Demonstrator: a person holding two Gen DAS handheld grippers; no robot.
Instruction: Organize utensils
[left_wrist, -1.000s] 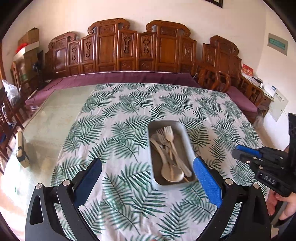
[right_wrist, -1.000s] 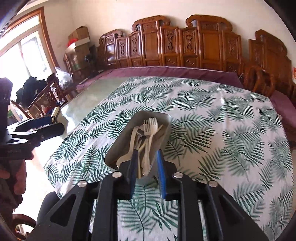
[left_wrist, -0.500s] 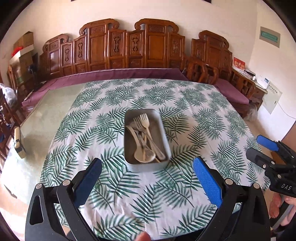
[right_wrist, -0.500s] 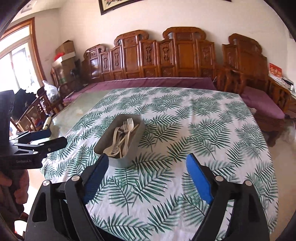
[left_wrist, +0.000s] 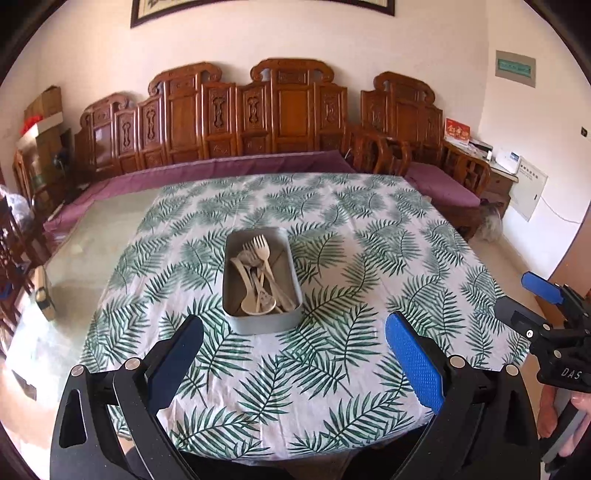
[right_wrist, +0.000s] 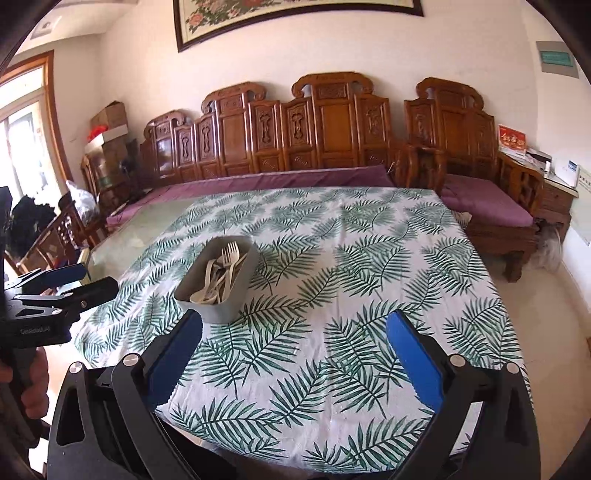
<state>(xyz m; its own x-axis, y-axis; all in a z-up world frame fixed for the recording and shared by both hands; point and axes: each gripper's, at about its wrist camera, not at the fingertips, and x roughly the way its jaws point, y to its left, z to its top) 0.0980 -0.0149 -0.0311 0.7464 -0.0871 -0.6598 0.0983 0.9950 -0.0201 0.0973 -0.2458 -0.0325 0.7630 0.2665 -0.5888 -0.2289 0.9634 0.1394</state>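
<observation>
A grey rectangular tray stands on the leaf-print tablecloth and holds several pale forks and spoons in a loose pile. It also shows in the right wrist view, with the utensils inside. My left gripper is open and empty, well back from the tray near the table's front edge. My right gripper is open and empty, back and to the right of the tray.
A carved wooden bench with a purple cushion runs behind the table. The bare table top shows left of the cloth. Wooden chairs stand at the left. A small cabinet stands at the right wall.
Both grippers have pulled back and up from the tray. My right gripper, nearly shut close to the tray a second ago, has opened wide.
</observation>
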